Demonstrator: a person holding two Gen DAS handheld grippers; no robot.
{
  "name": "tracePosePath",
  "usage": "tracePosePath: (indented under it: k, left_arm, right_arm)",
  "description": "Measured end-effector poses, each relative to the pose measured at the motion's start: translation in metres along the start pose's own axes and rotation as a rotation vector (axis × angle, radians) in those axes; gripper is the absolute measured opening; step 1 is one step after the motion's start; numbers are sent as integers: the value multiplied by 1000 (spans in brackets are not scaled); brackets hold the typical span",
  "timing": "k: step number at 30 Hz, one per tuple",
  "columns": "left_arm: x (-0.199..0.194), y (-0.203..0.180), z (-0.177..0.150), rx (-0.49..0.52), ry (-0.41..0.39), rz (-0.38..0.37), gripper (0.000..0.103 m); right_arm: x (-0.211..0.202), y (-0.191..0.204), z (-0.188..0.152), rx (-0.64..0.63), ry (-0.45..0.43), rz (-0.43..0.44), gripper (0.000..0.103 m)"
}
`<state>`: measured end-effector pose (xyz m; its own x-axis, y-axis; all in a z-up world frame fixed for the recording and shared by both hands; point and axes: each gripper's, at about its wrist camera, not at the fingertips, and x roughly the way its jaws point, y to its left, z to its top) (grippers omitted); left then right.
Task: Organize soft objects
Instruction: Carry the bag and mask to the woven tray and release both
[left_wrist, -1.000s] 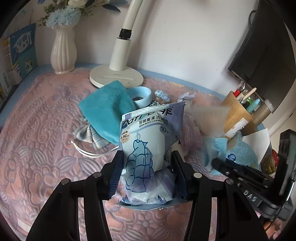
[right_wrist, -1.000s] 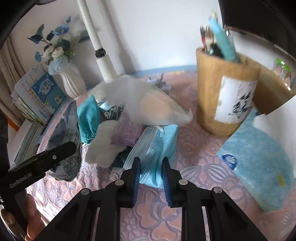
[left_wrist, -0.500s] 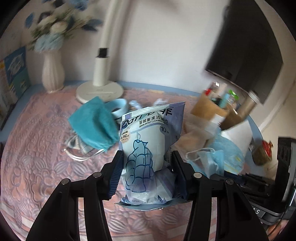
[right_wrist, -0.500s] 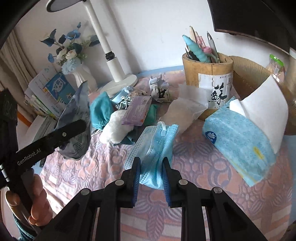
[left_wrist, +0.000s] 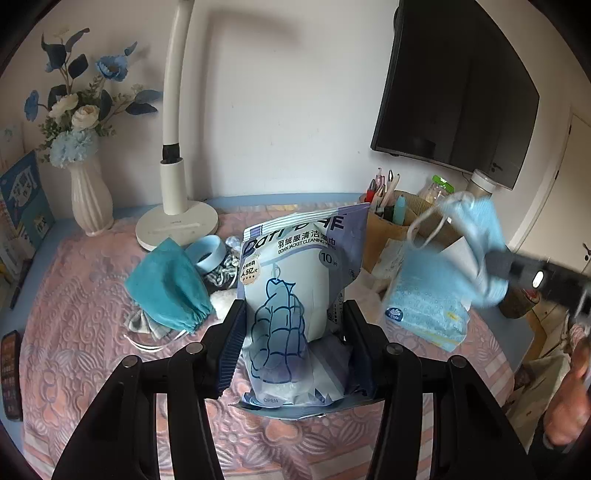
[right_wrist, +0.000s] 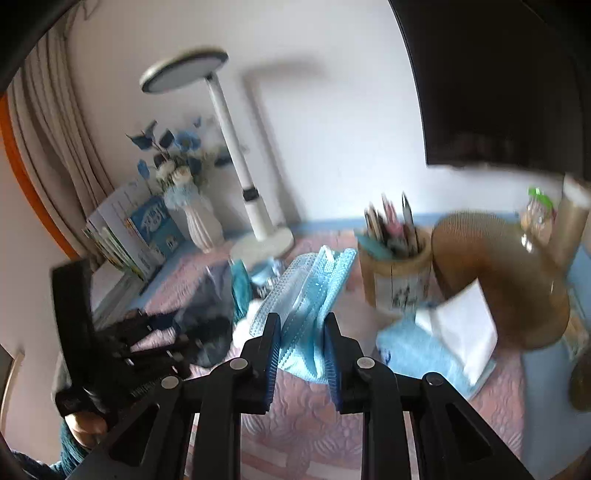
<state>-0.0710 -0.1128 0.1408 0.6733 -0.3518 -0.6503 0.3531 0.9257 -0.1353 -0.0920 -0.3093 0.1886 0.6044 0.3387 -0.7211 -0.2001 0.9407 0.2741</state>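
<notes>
The left gripper clamps a wipes pack upright at frame centre, its lower half between the fingers, above the pink cloth. The right gripper pinches a blue mask, which rises from the fingers toward frame centre. In the left view the mask hangs blurred at right, over the tissue pack.

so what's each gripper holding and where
Left gripper clamps the wipes pack by its lower sides. Right gripper pinches the blue face mask across its bunched lower part.
</notes>
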Motion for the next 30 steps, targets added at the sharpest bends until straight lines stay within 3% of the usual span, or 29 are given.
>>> tracePosePath:
  k: [6, 9, 13, 17, 20, 26, 28, 30]
  left_arm:
    - [-8, -1, 7, 13, -19, 6, 49]
    - [-10, -9, 12, 29, -32, -6, 49]
    - [1, -34, 20, 76, -12, -41, 49]
    - [32, -67, 28, 154, 69, -18, 49]
    - [44, -94, 37, 192, 78, -107, 49]
    - [50, -154, 70, 243, 108, -404, 49]
    - [52, -171, 86, 261, 74, -434, 49]
    - [59, -186, 100, 272, 32, -419, 49]
  right_arm:
    - [-23, 11, 24, -37, -99, -19, 22]
    - [-26, 7, 28, -39, -97, -32, 22]
    - [-9, -16, 21, 9, 4, -81, 22]
    - [11, -67, 14, 141, 135, -125, 22]
    - [0, -101, 16, 202, 109, -168, 22]
    - [-37, -138, 38, 226, -5, -240, 22]
    - [-45, -145, 49, 224, -55, -283, 22]
    - [-50, -155, 55, 229, -91, -322, 22]
